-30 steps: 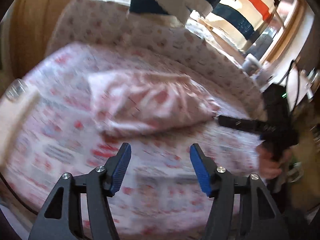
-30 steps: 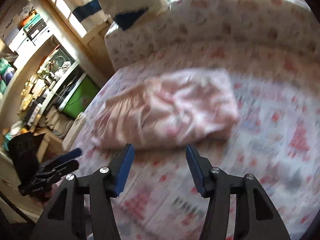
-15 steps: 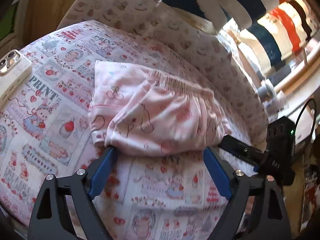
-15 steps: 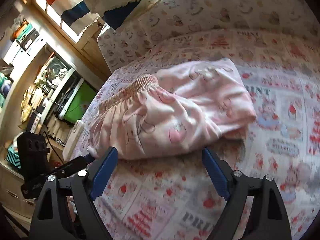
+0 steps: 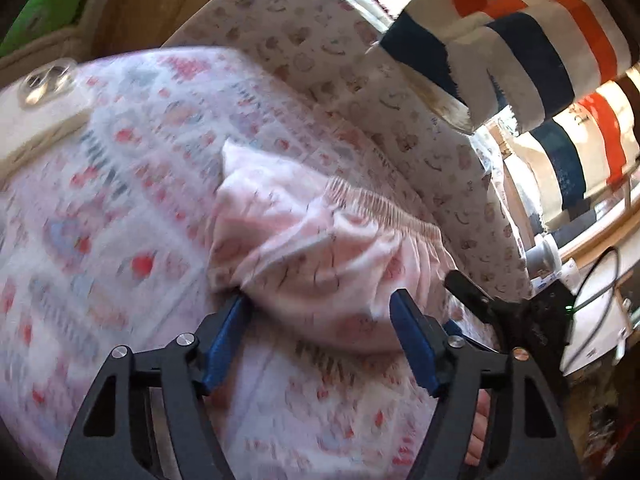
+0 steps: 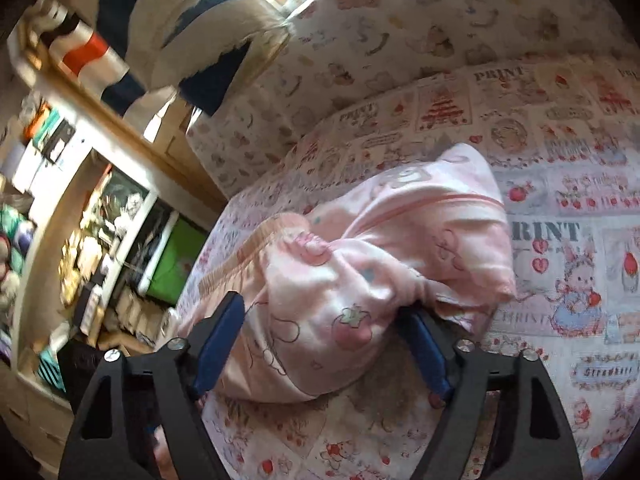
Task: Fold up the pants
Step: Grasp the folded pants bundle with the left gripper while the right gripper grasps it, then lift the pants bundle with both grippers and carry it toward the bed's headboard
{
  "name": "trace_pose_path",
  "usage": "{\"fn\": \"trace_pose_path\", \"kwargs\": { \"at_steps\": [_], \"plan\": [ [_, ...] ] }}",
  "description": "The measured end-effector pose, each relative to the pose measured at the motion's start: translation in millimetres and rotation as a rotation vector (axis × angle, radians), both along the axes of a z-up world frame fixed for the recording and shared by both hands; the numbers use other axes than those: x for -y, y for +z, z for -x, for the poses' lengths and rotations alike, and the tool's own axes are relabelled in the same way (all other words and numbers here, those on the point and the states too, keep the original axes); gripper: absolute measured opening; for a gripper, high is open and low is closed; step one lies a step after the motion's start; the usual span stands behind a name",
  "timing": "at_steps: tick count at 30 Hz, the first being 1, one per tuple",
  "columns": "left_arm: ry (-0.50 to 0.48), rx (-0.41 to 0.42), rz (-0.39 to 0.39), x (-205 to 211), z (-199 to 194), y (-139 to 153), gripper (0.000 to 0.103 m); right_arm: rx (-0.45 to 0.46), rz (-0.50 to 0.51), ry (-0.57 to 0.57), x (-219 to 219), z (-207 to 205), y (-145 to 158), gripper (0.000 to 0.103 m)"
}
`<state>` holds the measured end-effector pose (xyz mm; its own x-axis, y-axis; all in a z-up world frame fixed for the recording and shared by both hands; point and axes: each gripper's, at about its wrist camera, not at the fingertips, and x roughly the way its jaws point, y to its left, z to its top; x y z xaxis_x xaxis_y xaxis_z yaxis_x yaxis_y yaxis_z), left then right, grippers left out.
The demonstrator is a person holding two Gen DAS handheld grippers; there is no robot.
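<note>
The pink pants [image 5: 320, 256] with a strawberry print lie as a folded, bunched bundle on the patterned bed sheet [image 5: 120, 240]. My left gripper [image 5: 318, 300] straddles the near edge of the bundle. Its jaws are closing, and both blue pads press into the cloth. In the right wrist view the pants [image 6: 360, 272] bulge up between the blue pads of my right gripper [image 6: 320, 306]. Those jaws are closing too and squeeze the fabric. The right gripper's black body [image 5: 532, 320] shows at the right of the left wrist view, at the other end of the bundle.
A phone [image 5: 44, 92] lies on the sheet at the far left. A printed cushion [image 5: 300, 40] backs the bed, with striped fabric [image 5: 500, 40] above it. Beside the bed stand crowded shelves [image 6: 100, 240] and a green box [image 6: 176, 264]. A hand [image 5: 480, 420] holds the right gripper.
Both grippers moved in from in front of the pants, opened wide around the bundle's near edge, then began closing. The flat folded pants are now bunched between the pads.
</note>
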<state>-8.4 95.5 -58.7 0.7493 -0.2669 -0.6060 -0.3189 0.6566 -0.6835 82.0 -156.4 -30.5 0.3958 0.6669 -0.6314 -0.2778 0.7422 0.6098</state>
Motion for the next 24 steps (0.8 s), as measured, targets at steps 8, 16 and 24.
{"fn": "trace_pose_path", "kwargs": {
  "at_steps": [8, 16, 24],
  "plan": [
    [0.055, -0.003, 0.05, -2.9, -7.5, -2.4, 0.075, -0.024, 0.069, 0.008, 5.0, 21.6, 7.2, 0.089],
    [0.034, -0.002, -0.076, -2.7, -29.4, -3.6, 0.053, 0.025, 0.088, -0.038, 23.0, 0.9, 8.3, 0.091],
    [0.045, 0.041, -0.025, -11.6, -24.5, -7.2, 0.055, 0.03, 0.018, 0.07, 0.6, 3.4, 2.7, 0.09]
  ]
}}
